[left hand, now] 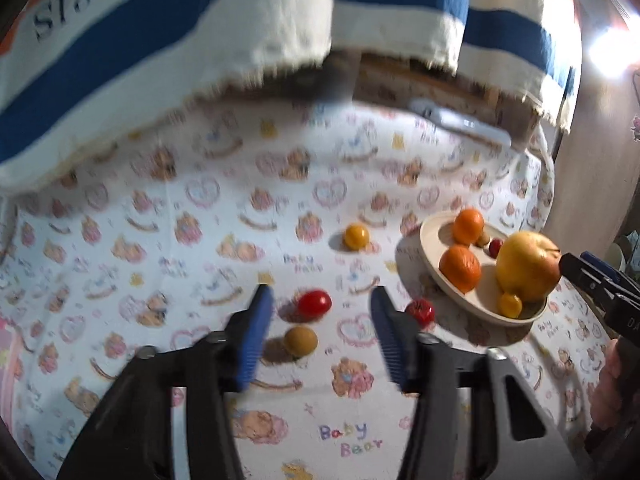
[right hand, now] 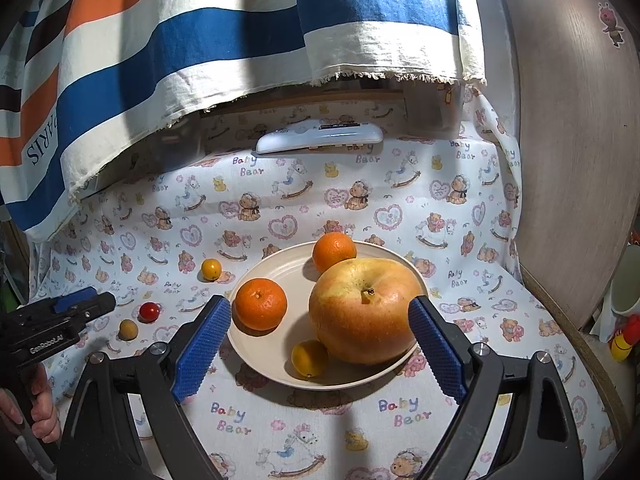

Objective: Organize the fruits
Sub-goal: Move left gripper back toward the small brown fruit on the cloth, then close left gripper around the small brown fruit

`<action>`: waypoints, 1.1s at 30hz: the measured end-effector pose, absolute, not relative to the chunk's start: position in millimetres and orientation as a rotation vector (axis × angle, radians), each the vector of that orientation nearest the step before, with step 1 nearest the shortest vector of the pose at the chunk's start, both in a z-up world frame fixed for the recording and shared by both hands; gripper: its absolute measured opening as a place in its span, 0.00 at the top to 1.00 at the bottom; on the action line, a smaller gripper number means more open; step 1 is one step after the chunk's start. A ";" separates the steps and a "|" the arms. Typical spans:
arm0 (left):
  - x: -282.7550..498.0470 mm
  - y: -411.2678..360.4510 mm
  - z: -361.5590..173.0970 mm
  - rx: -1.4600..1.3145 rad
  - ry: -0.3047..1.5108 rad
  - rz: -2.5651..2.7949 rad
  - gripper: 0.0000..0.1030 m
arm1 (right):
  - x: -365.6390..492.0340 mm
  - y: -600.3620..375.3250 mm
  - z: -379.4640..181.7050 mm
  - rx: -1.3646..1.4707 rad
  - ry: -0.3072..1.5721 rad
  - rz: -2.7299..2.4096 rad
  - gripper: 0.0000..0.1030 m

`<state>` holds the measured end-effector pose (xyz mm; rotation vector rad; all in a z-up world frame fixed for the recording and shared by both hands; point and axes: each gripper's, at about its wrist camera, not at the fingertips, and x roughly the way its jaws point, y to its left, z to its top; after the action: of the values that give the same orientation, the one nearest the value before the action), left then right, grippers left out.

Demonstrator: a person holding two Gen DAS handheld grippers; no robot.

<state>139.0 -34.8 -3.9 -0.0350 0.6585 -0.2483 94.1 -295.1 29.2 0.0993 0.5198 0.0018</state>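
A cream plate (right hand: 276,268) holds a big yellow-red apple (right hand: 364,312), two oranges (right hand: 260,304) (right hand: 334,251) and a small yellow fruit (right hand: 309,358). My right gripper (right hand: 319,305) hangs open over the plate's near side, its blue pads either side of the apple and the near orange. On the cloth to the left lie a red cherry tomato (left hand: 315,303), a small brown fruit (left hand: 301,341), another red tomato (left hand: 420,311) and a yellow tomato (left hand: 356,237). My left gripper (left hand: 321,291) is open, with the red tomato and brown fruit between its fingers, untouched.
A white remote (right hand: 320,136) lies at the back under a hanging striped cloth (right hand: 180,40). A wooden panel (right hand: 572,140) closes the right side, with a white mug (right hand: 628,280) beyond it. A person's hand (right hand: 40,400) holds the left gripper's handle.
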 end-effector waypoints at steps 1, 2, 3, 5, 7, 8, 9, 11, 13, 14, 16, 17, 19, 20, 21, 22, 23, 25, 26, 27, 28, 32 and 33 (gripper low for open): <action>140.7 -34.7 -6.1 -0.034 0.672 -0.243 0.58 | 94.1 -294.6 28.7 0.097 0.521 0.002 0.11; 142.6 -34.0 -8.4 -0.035 0.686 -0.240 0.59 | 93.8 -294.3 28.4 0.094 0.522 0.003 0.11; 144.2 -33.2 -10.4 -0.036 0.698 -0.237 0.60 | 94.4 -293.7 27.9 0.091 0.522 0.003 0.11; 148.7 -32.8 -15.0 -0.035 0.730 -0.232 0.60 | 94.6 -293.6 27.2 0.090 0.524 0.004 0.11; 152.8 -32.7 -20.5 -0.036 0.763 -0.230 0.61 | 94.8 -293.3 26.9 0.091 0.528 0.005 0.11; 154.3 -33.0 -22.5 -0.034 0.775 -0.228 0.62 | 94.9 -293.0 26.6 0.092 0.529 0.006 0.11; 156.0 -33.7 -25.0 -0.029 0.790 -0.226 0.62 | 95.0 -292.7 26.3 0.092 0.531 0.008 0.11; 158.8 -35.8 -29.8 -0.015 0.818 -0.219 0.63 | 95.2 -291.6 25.9 0.091 0.535 0.008 0.11; 160.7 -37.6 -33.7 -0.011 0.839 -0.221 0.67 | 95.7 -290.8 25.1 0.090 0.541 0.010 0.11; 161.2 -38.7 -34.7 -0.007 0.842 -0.222 0.69 | 96.3 -290.4 24.9 0.089 0.543 0.011 0.11; 161.7 -39.7 -35.3 0.003 0.843 -0.216 0.73 | 96.8 -289.4 24.3 0.086 0.547 0.008 0.11; 161.8 -39.3 -35.4 0.005 0.841 -0.211 0.75 | 96.9 -289.3 24.2 0.085 0.548 0.008 0.11; 163.3 -37.5 -35.6 -0.005 0.845 -0.214 0.81 | 97.1 -289.0 24.0 0.084 0.551 0.009 0.11; 163.4 -36.4 -35.5 -0.012 0.848 -0.216 0.81 | 97.2 -289.0 24.0 0.083 0.551 0.008 0.11; 163.8 -36.1 -35.4 -0.012 0.848 -0.217 0.81 | 97.3 -289.2 24.0 0.082 0.551 0.007 0.11; 163.4 -36.4 -35.2 -0.008 0.847 -0.218 0.81 | 97.5 -289.2 24.0 0.081 0.550 0.006 0.11; 162.6 -37.2 -34.5 -0.006 0.843 -0.218 0.83 | 97.6 -289.5 24.1 0.082 0.551 0.007 0.11; 160.1 -38.4 -31.2 -0.003 0.832 -0.226 0.93 | 96.9 -289.5 24.4 0.083 0.546 0.010 0.11; 158.5 -39.0 -28.7 0.000 0.823 -0.225 0.97 | 97.0 -289.5 25.2 0.082 0.542 0.009 0.11; 156.8 -39.1 -26.0 0.005 0.813 -0.224 0.99 | 96.2 -289.2 25.6 0.077 0.534 0.005 0.11; 155.0 -39.0 -23.8 0.009 0.807 -0.225 0.99 | 95.9 -288.7 25.8 0.072 0.529 0.003 0.11; 154.1 -38.1 -22.3 0.012 0.815 -0.226 0.97 | 97.1 -286.7 24.6 0.069 0.537 0.005 0.11; 154.9 -38.5 -23.3 0.016 0.820 -0.219 0.86 | 97.1 -285.9 24.3 0.072 0.542 0.012 0.11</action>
<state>154.9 -38.5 -23.3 0.0160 0.8202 -0.2194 97.1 -285.9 24.3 0.0722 0.5421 0.0116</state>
